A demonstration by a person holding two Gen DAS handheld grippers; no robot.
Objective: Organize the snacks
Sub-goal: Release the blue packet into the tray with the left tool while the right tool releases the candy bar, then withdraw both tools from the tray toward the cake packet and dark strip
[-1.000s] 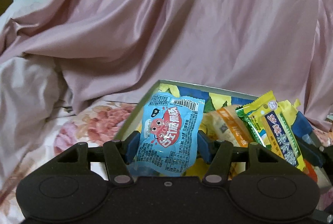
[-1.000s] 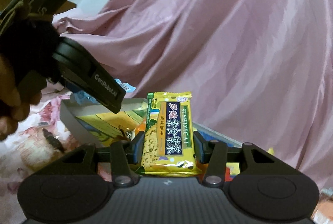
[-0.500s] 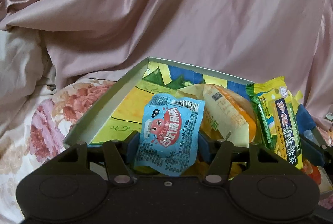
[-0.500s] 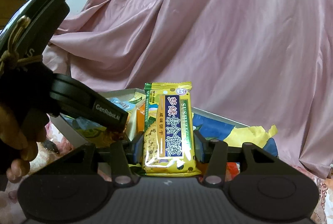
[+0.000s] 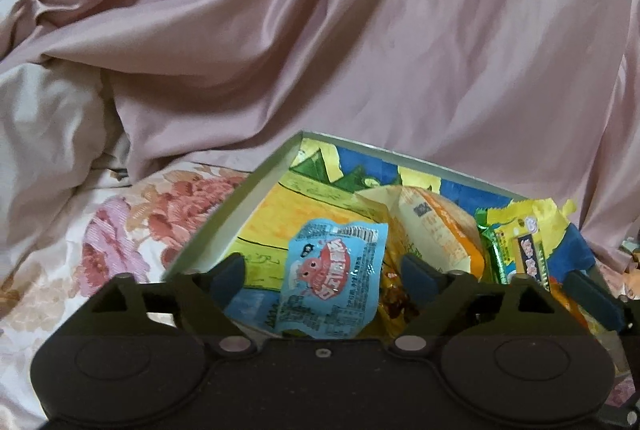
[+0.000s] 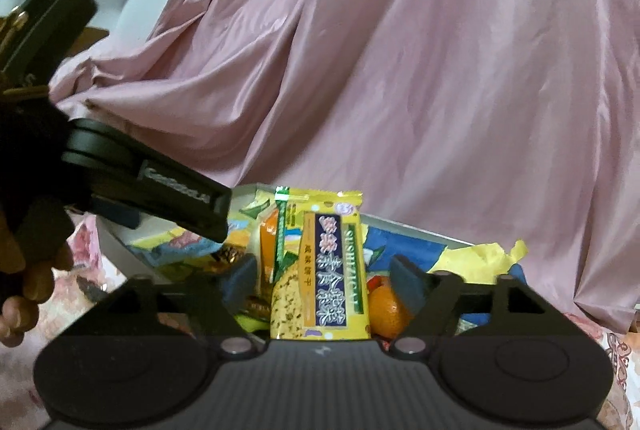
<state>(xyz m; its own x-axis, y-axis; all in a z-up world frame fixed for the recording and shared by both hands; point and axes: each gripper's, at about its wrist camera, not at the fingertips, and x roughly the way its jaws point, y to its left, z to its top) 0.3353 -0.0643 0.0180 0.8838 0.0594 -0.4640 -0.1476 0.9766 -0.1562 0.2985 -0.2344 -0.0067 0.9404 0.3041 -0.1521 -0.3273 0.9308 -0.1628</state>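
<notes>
A shallow box (image 5: 240, 198) with a bright yellow and blue lining lies on the bed. My left gripper (image 5: 324, 270) is open over its near left part. A light blue snack packet (image 5: 332, 278) lies tilted between the spread fingers, with a gap on each side. An orange packet (image 5: 436, 230) rests to its right. My right gripper (image 6: 324, 282) is open too, and a yellow-green cracker packet (image 6: 320, 270) stands between its fingers without touching either pad. That cracker packet (image 5: 520, 250) also shows at the box's right end in the left wrist view.
A pink satin sheet (image 5: 360, 50) is bunched up behind the box. Floral bedding (image 5: 120, 230) lies to the left. In the right wrist view, a hand (image 6: 24, 286) holds the left gripper's body (image 6: 172, 190) at the left. An orange round item (image 6: 384, 306) sits in the box.
Both grippers came down over the box, then opened. The blue packet and the yellow-green packet were let go and now sit loose between the spread fingers.
</notes>
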